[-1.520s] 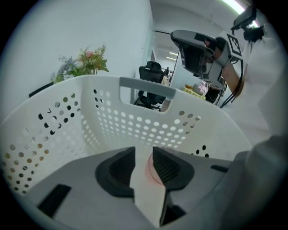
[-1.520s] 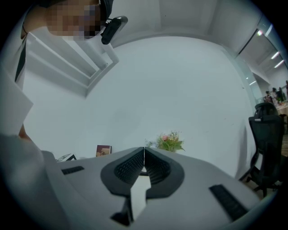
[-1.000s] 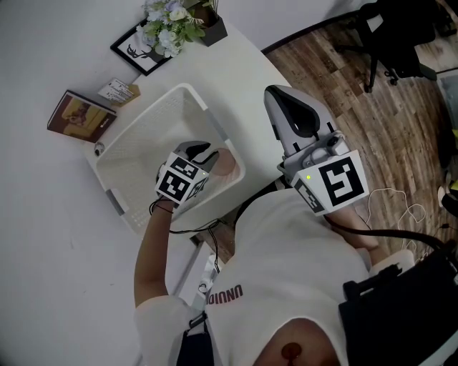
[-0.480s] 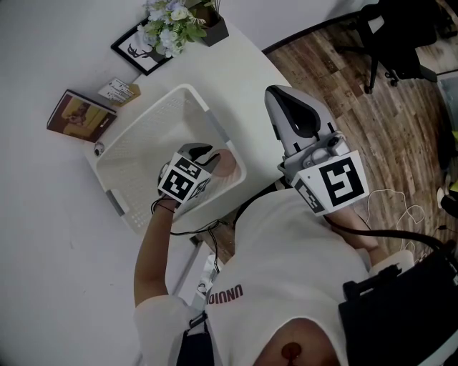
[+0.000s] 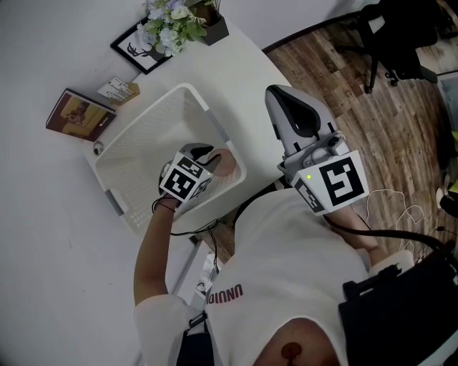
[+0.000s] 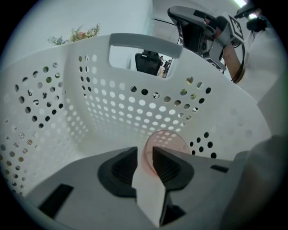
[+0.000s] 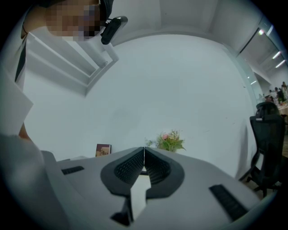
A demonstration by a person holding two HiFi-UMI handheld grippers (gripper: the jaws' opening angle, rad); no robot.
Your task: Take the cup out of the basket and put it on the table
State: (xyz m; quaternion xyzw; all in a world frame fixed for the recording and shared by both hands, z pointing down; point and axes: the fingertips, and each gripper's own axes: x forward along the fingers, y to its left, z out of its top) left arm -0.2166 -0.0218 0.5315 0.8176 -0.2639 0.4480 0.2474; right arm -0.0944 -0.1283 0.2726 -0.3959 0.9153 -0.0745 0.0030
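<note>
A white perforated basket [image 5: 187,90] stands on the white table [image 5: 50,214]. A pale pink translucent cup [image 5: 226,163] sits in the basket's near right corner. My left gripper [image 5: 204,152] reaches down into the basket beside it. In the left gripper view the cup [image 6: 168,140] rests against the basket wall [image 6: 112,103], and the left gripper [image 6: 145,157] has its jaws closed on the cup's near wall. My right gripper [image 5: 276,97] hangs in the air off the table's right side. Shut and empty, the right gripper [image 7: 144,156] points at a bare white wall.
Behind the basket lie a brown book [image 5: 80,114], a small card [image 5: 118,91], a framed picture [image 5: 139,48] and a flower pot [image 5: 175,20]. To the right of the table is wooden floor [image 5: 372,121], with a black office chair [image 5: 401,36].
My left gripper has crept slightly forward toward the cup and its jaws have narrowed onto the cup's wall. The right gripper has stayed still.
</note>
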